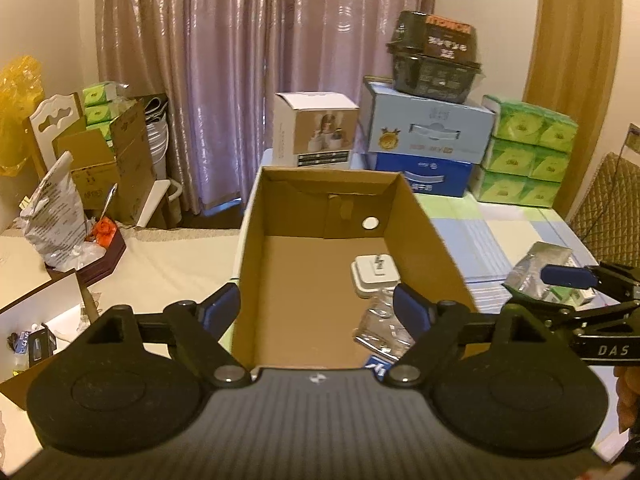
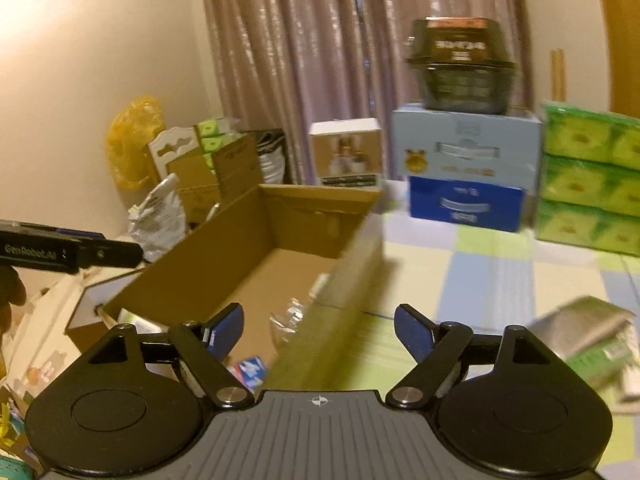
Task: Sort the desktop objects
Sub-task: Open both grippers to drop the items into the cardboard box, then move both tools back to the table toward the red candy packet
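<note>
An open cardboard box (image 1: 436,240) stands on the table in front of me. Inside lie a white charger (image 1: 374,276), a clear plastic packet (image 1: 378,328) and a blue-white item (image 1: 376,366). My left gripper (image 1: 318,312) is open and empty over the box's near edge. My right gripper (image 2: 318,330) is open and empty, straddling the box's right wall (image 2: 340,300); it also shows at the right in the left wrist view (image 1: 568,276). A silver-green packet (image 2: 592,336) lies on the table to the right, also seen in the left wrist view (image 1: 540,272).
Blue boxes (image 1: 428,140) with a dark container (image 1: 434,56) on top, a white box (image 1: 316,128) and green tissue packs (image 1: 528,152) stand behind. At the left are a brown tray (image 1: 100,256) with a bag, cardboard boxes (image 1: 108,160) and a chair. A checked cloth (image 2: 480,264) covers the table.
</note>
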The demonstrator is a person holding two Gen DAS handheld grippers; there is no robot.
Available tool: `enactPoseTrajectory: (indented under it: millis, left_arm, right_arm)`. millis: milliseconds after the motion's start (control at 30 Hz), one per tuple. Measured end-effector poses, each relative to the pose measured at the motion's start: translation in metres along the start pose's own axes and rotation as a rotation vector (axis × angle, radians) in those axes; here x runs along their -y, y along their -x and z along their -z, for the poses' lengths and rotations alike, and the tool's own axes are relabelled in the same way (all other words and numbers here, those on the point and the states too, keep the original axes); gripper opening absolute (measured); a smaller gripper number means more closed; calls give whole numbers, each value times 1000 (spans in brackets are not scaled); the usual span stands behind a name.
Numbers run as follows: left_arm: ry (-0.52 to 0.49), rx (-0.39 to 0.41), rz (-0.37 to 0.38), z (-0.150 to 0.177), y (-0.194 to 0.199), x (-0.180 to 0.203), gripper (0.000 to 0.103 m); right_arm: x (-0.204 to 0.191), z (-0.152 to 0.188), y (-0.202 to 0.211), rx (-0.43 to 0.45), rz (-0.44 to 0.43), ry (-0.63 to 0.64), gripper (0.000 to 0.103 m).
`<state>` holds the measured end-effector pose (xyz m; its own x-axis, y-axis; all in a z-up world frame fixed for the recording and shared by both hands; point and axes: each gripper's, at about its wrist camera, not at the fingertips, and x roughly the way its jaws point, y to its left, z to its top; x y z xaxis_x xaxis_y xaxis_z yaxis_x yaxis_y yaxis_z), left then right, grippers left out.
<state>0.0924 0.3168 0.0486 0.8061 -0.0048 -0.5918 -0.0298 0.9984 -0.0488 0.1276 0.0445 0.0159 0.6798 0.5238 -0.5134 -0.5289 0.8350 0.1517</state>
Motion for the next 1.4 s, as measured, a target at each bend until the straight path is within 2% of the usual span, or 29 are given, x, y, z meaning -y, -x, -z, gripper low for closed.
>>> enactPoseTrajectory:
  millis: [167, 333, 600, 967, 1200, 1400]
  left_arm:
    - [-16, -1, 7, 5, 9, 22, 86]
    - [-20, -12, 19, 17, 18, 47, 91]
    - [-38, -13, 33, 28, 29, 91, 102]
    - [-121, -7, 120, 31, 38, 164, 102]
    - [-156, -1, 208, 37, 38, 201, 102]
    - [-172, -37, 261, 42, 23, 228, 102]
  right_arm:
    - [22, 13, 32, 2, 48, -3, 95]
    - [50, 29, 61, -3, 99, -25, 101]
    - [97, 55, 108, -15, 183, -88, 101]
    - [149, 82, 170, -7, 302, -167, 101]
    - [181, 104, 194, -10, 358, -269, 101]
    - [190, 110, 199, -17, 381, -252, 101]
